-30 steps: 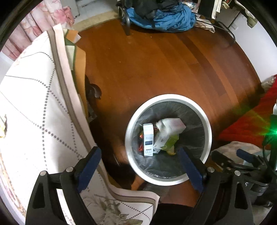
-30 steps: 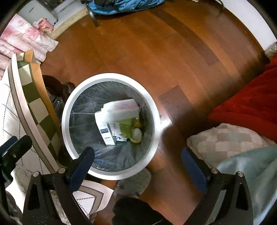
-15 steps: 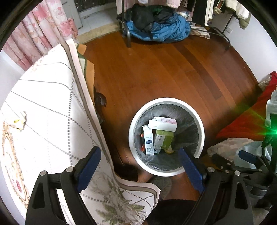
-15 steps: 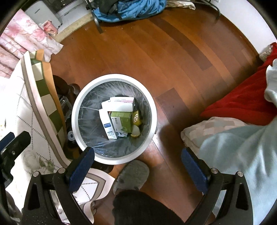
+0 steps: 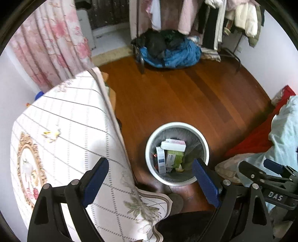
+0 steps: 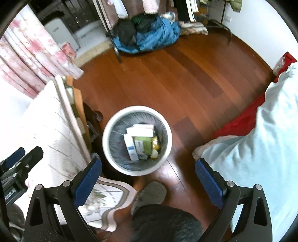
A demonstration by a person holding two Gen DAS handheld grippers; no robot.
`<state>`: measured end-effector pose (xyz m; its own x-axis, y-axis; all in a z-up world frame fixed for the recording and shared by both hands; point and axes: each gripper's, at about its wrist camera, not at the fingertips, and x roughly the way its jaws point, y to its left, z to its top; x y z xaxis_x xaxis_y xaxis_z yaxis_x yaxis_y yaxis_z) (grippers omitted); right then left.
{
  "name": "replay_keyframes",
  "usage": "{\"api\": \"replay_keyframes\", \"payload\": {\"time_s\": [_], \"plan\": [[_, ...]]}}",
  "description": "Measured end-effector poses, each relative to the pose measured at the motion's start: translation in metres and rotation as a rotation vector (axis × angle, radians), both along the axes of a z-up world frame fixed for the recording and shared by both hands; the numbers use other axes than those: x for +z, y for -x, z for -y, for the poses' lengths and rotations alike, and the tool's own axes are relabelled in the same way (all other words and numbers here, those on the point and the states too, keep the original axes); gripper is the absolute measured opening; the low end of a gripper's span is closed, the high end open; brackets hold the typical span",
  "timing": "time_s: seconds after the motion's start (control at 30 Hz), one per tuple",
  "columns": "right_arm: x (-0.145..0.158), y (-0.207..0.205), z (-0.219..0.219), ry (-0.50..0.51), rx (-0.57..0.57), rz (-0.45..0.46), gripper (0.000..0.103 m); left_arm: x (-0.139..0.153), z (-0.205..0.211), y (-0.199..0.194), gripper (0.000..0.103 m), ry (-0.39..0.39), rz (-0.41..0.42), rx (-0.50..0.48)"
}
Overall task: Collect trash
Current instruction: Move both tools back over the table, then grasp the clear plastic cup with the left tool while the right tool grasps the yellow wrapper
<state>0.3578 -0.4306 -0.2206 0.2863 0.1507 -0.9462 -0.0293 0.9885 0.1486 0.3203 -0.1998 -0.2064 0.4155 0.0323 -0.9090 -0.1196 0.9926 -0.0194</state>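
Two empty claws [image 5: 150, 179] [image 6: 149, 178], both spread, above one bin [image 5: 149, 162] with three boxes [image 5: 173, 144].

reddish wood floor [image 5: 178, 96], white walls [image 5: 275, 55], pink floral curtain [image 5: 54, 42], clothes rack [image 5: 186, 14], cloth-covered table [image 5: 61, 119].

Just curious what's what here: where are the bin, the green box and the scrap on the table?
bin [image 5: 149, 149]: left wrist view, white rim.
green box [image 6: 144, 141]: right wrist view, top face.
scrap [image 5: 52, 133]: left wrist view, its middle.

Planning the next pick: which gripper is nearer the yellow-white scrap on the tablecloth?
Left. The left gripper hangs over the tablecloth edge, scrap ahead to its left. The right gripper is over the floor by the bin; scrap not visible there.
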Motion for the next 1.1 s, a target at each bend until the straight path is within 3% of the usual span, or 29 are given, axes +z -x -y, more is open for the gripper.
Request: {"api": "replay_keyframes", "payload": {"time_s": [0.2,0.4,0.53,0.6,0.67,0.73,0.97,1.0,1.07,1.1], "plan": [[0.058,0.006,-0.044,-0.069,0.064,0.089,0.102,0.041,-0.053,0.014,0.092,0.013,0.081,0.099],[0.070,-0.003,-0.164,-0.117,0.268,0.091,0.101,0.045,-0.164,0.040,0.092,-0.082,0.109,0.303],[0.040,-0.007,-0.271,-0.153,0.412,0.054,0.101,0.013,-0.253,0.066,0.092,-0.123,0.047,0.464],[0.023,-0.012,-0.313,-0.179,0.458,0.030,0.094,-0.010,-0.294,0.080,0.092,-0.139,-0.001,0.539],[0.001,-0.022,-0.358,-0.187,0.487,-0.008,0.075,-0.032,-0.331,0.094,0.092,-0.145,-0.041,0.601],[-0.022,-0.033,-0.393,-0.198,0.499,-0.046,0.066,-0.055,-0.368,0.107,0.092,-0.144,-0.081,0.662],[-0.079,-0.064,-0.465,-0.174,0.514,-0.114,0.064,-0.083,-0.414,0.136,0.092,-0.090,-0.110,0.735],[-0.083,-0.063,-0.470,-0.172,0.519,-0.120,0.060,-0.084,-0.413,0.139,0.092,-0.082,-0.106,0.727],[-0.093,-0.059,-0.479,-0.168,0.537,-0.133,0.036,-0.084,-0.409,0.143,0.092,-0.061,-0.093,0.702],[-0.097,-0.055,-0.482,-0.159,0.546,-0.132,0.032,-0.084,-0.405,0.143,0.092,-0.053,-0.086,0.687]]}}
